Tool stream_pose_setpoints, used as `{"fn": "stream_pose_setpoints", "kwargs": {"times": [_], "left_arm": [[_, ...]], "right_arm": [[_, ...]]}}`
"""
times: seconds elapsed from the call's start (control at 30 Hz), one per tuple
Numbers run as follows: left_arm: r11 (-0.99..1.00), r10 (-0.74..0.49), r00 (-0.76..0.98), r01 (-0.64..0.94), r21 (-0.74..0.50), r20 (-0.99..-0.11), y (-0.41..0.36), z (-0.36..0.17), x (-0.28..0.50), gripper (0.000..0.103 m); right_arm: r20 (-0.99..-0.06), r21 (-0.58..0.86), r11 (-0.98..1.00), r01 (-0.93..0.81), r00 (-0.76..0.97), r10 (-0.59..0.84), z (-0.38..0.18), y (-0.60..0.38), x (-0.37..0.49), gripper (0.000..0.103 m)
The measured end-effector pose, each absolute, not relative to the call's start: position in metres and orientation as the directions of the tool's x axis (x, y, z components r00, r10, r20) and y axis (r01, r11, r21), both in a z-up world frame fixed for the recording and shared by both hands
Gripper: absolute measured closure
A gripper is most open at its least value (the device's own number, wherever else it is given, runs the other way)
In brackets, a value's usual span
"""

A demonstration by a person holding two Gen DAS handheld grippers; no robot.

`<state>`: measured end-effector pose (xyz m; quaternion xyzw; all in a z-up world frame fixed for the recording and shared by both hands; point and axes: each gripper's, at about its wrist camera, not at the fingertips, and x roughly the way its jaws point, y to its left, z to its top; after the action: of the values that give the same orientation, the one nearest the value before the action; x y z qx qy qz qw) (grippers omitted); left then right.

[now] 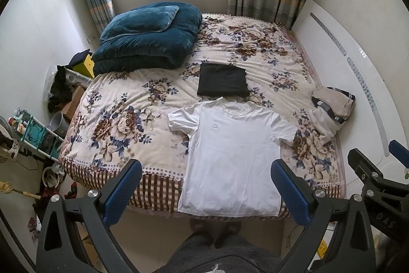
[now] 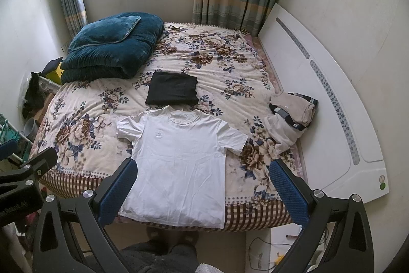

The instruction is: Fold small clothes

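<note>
A white T-shirt [image 1: 231,155] lies spread flat, sleeves out, at the near edge of the floral bed [image 1: 122,124]; it also shows in the right wrist view [image 2: 179,165]. A folded black garment [image 1: 223,79] lies just beyond its collar, also seen in the right wrist view [image 2: 173,89]. A heap of unfolded clothes [image 1: 331,110] sits at the bed's right side, likewise in the right wrist view [image 2: 291,119]. My left gripper [image 1: 205,177] is open and empty, held above the shirt's hem. My right gripper [image 2: 203,177] is open and empty, above the shirt's lower right.
A folded teal quilt with a pillow [image 1: 148,40] lies at the bed's far left. A white headboard [image 1: 340,83] runs along the right. Boxes, a rack and clutter [image 1: 38,129] crowd the floor at left. The person's feet [image 1: 214,229] stand at the bed's foot.
</note>
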<state>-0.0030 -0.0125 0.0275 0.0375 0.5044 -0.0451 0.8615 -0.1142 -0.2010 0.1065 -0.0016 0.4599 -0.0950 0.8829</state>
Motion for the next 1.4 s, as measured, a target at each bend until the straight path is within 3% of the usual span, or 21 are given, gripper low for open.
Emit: {"fn": "stream_pose_setpoints", "kwargs": {"times": [0.4,0.63,0.9,1.07,1.27,1.4], "left_arm": [[0.992,-0.021,0.523,0.115,0.047,-0.852,-0.028,0.033,0.019,0.000],[0.993,0.012,0.590,0.087,0.078,-0.807,-0.034,-0.030,0.085,0.000],[0.982,0.121,0.414,0.085,0.170,-0.902,-0.059,-0.189,0.174,0.000],[0.970,0.211,0.309,0.051,0.237,-0.927,-0.074,-0.290,0.216,0.000],[0.975,0.224,0.150,-0.025,0.223,-0.963,-0.079,-0.405,0.248,0.000],[0.975,0.220,0.089,-0.046,0.217,-0.971,-0.079,-0.459,0.262,0.000]], "right_arm": [[-0.819,-0.088,0.980,0.181,0.547,-0.175,0.110,-0.203,-0.093,0.000],[-0.848,-0.040,0.948,0.317,0.491,-0.200,0.038,-0.242,-0.053,0.000],[-0.929,-0.021,0.824,0.566,0.294,-0.226,-0.139,-0.359,0.015,0.000],[-0.970,0.110,0.696,0.710,0.230,-0.082,-0.278,-0.444,0.051,0.000],[-0.964,0.268,0.435,0.859,0.237,0.124,-0.459,-0.520,0.090,0.000],[-0.914,0.379,0.200,0.904,0.331,0.234,-0.549,-0.543,0.103,0.009]]}}
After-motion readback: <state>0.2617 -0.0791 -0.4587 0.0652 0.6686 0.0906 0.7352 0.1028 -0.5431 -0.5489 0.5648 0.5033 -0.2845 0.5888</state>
